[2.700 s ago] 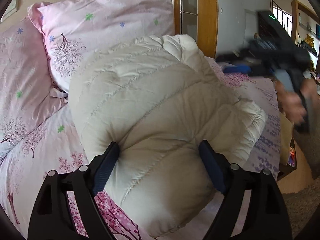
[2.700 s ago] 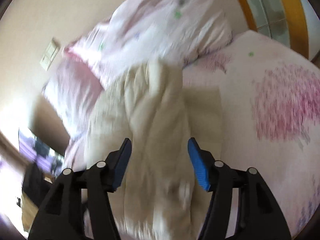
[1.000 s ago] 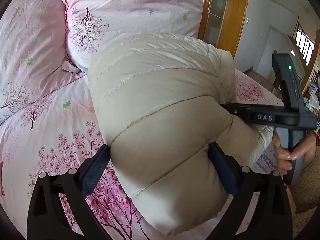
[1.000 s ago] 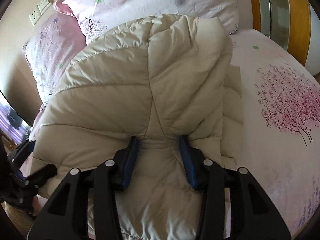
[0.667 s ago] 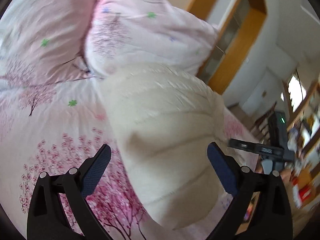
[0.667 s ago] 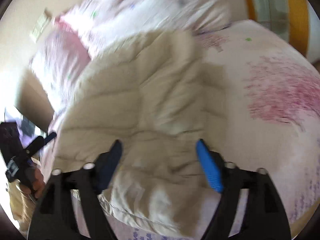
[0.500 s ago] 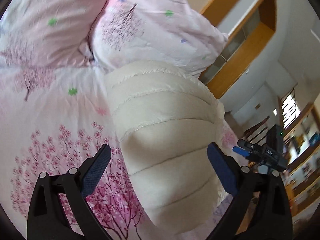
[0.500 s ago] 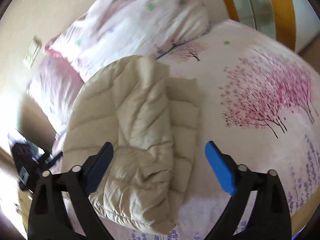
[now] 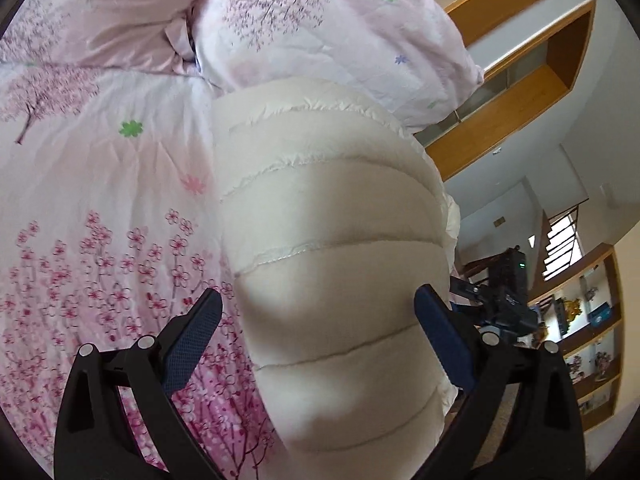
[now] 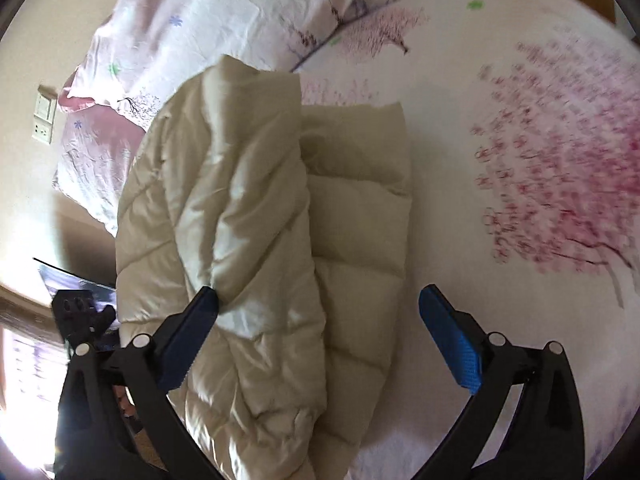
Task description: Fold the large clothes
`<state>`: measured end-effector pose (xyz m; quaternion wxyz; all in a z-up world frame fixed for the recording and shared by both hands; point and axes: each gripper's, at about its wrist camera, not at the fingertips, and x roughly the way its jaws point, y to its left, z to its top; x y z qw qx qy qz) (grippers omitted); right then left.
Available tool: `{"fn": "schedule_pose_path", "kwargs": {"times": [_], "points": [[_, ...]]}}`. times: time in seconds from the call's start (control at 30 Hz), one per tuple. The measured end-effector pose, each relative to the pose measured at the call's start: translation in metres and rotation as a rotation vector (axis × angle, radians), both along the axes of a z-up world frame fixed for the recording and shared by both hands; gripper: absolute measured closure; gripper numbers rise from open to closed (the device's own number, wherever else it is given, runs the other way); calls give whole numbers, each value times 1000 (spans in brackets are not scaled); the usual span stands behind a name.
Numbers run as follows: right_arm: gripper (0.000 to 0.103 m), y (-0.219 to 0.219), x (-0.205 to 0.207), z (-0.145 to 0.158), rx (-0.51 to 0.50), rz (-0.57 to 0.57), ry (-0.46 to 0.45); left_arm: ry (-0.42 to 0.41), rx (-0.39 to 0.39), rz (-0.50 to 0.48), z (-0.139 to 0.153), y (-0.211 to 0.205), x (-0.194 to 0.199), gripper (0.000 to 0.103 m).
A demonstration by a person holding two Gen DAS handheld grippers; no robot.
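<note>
A cream quilted puffer jacket (image 9: pixel 332 248) lies folded into a thick bundle on the bed. In the right wrist view the jacket (image 10: pixel 256 216) shows as stacked layers with a narrower fold on top. My left gripper (image 9: pixel 318 336) is open, raised above the bundle's near end, holding nothing. My right gripper (image 10: pixel 320 332) is open and empty above the bundle's other end. The right gripper's body (image 9: pixel 504 300) shows beyond the jacket in the left wrist view, and the left gripper's body (image 10: pixel 80 312) shows at the left edge of the right wrist view.
The bed has a white sheet with pink blossom print (image 9: pixel 100 240), also seen in the right wrist view (image 10: pixel 540 184). Two pink pillows (image 9: pixel 320 20) lean at the head, touching the jacket. A wooden door frame (image 9: pixel 500 104) and shelves (image 9: pixel 592 340) stand beyond the bed.
My right gripper let go of the jacket, opened wide and drew back. My left gripper, open throughout, lifted away from the bundle. The folded jacket stays on the bed.
</note>
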<state>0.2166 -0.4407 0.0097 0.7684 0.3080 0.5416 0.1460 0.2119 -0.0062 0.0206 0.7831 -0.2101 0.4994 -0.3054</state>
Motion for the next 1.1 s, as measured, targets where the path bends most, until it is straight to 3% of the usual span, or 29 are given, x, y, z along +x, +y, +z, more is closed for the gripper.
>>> {"fn": "schedule_pose_path", "kwargs": {"times": [0.27, 0.63, 0.73, 0.8, 0.9, 0.97, 1.1], "points": [[2, 12, 34, -17, 147, 132, 20, 79, -61, -40, -17, -9, 15, 5], [3, 65, 63, -24, 181, 363, 26, 167, -162, -46, -39, -5, 25, 6], [17, 68, 67, -30, 232, 369, 33, 186, -191, -45, -44, -4, 24, 11], [39, 68, 67, -37, 295, 362, 42, 188, -200, -45, -43, -4, 23, 17], [58, 68, 64, -38, 355, 357, 28, 170, -218, -38, -40, -3, 21, 31], [65, 68, 61, -35, 361, 349, 8, 154, -228, -42, -36, 0, 18, 43], [74, 73, 55, -23, 361, 341, -22, 116, -244, -55, -22, 4, 11, 52]]}}
